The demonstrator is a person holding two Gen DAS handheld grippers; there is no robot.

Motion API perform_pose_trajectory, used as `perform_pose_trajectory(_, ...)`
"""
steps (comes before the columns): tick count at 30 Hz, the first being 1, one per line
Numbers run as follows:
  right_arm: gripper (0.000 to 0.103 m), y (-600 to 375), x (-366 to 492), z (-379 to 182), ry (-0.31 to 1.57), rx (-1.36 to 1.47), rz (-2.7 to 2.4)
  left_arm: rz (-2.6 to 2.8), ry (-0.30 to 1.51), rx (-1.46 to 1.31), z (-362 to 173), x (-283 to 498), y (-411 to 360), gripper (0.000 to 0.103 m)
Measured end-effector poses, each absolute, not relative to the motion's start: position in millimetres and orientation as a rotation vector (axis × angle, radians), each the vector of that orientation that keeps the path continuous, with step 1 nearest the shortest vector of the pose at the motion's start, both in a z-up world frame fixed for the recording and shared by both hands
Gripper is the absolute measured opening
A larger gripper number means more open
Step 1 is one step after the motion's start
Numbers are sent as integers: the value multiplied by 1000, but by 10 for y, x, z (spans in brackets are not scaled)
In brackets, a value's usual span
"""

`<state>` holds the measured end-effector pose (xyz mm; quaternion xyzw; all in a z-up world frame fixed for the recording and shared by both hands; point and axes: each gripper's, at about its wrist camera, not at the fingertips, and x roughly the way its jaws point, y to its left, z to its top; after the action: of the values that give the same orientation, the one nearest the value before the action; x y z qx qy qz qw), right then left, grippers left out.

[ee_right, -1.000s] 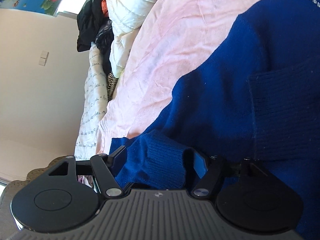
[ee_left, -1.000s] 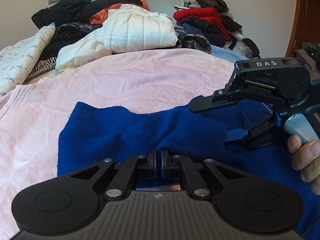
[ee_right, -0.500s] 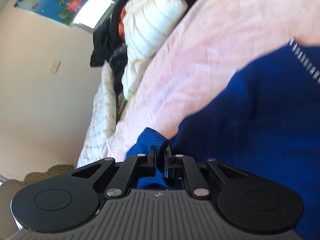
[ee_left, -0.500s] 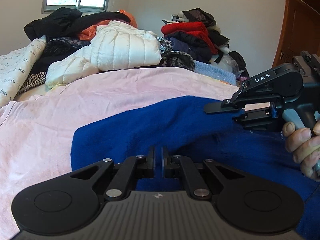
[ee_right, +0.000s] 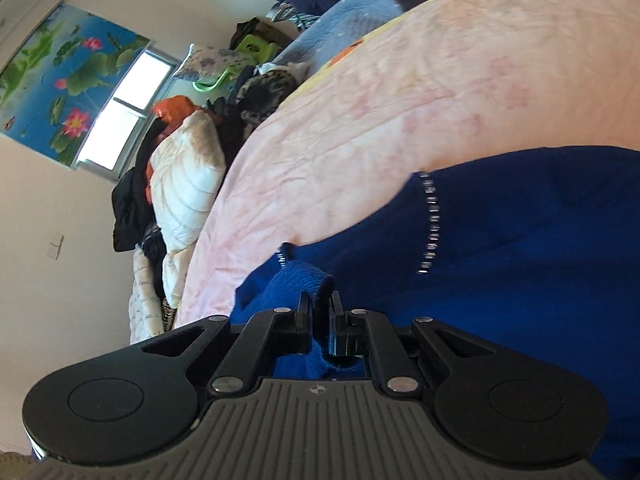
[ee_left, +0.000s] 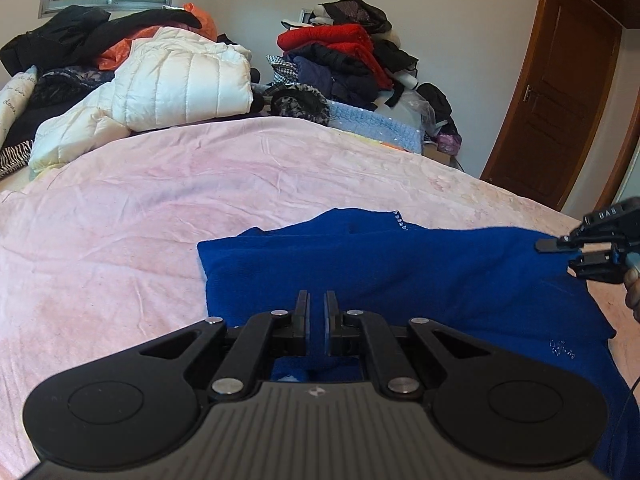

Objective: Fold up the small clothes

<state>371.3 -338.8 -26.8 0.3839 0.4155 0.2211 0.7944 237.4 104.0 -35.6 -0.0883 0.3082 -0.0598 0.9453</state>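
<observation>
A blue knit sweater (ee_left: 400, 272) with a sparkly trim (ee_right: 430, 220) lies on the pink bedspread (ee_left: 180, 192). At the bottom of the left wrist view, my left gripper (ee_left: 316, 308) is shut on the sweater's near edge, with blue fabric between its fingers. My right gripper (ee_right: 320, 312) is shut on a bunched ribbed piece of the sweater (ee_right: 304, 280). In the left wrist view the right gripper (ee_left: 560, 258) is at the far right, pinching the sweater's right side, and the fingers of the person's hand (ee_left: 632, 300) show behind it.
A white puffer jacket (ee_left: 180, 80) and dark clothes are heaped at the back left of the bed. A pile with a red garment (ee_left: 332, 40) rises at the back right. A brown door (ee_left: 560, 100) stands to the right, and bare bedspread stretches left of the sweater.
The right gripper's jaws closed on the ribbed blue piece and carried it far to the right. The sweater now lies spread wider. The left gripper stayed shut and shifted a little.
</observation>
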Motion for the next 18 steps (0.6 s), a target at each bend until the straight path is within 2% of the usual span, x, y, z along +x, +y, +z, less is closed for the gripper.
perform_pose_trajectory(8, 12, -3911, 3529, -445, 866, 847, 423, -68, 716, -238, -459, 2850, 948, 6)
perform_pose_trajectory(18, 12, -4472, 3326, -700, 864, 886, 357, -67, 748, -172, -541, 3110, 702, 7)
